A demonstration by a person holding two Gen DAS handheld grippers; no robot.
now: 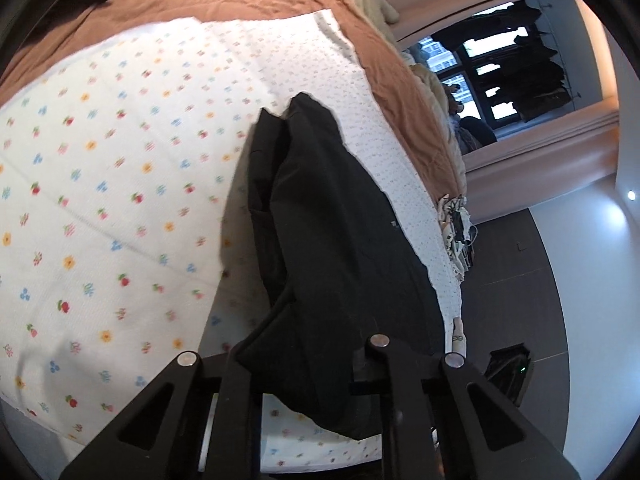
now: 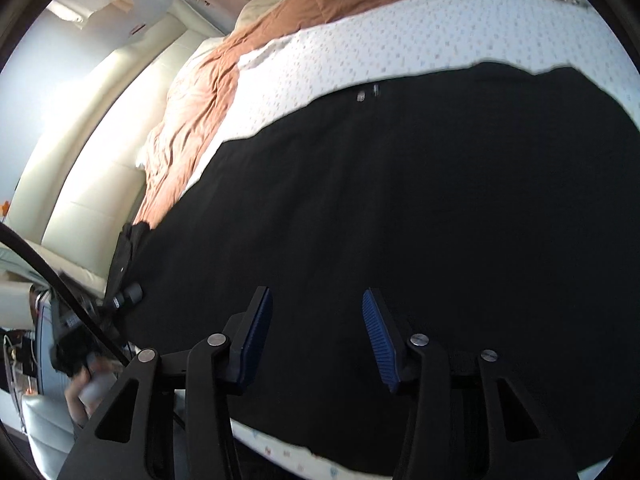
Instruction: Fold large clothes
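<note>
Fold underway: left gripper [image 1: 312, 364] is clamping a bunched edge of the black garment [image 1: 320, 208].
I'm holding the right gripper [image 2: 318, 340] half-open, empty, above the cloth; next I'm pinching an edge.

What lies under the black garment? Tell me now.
The black garment lies on a white flower-print sheet, over a brown blanket. Whatever is beneath its middle is covered.
</note>
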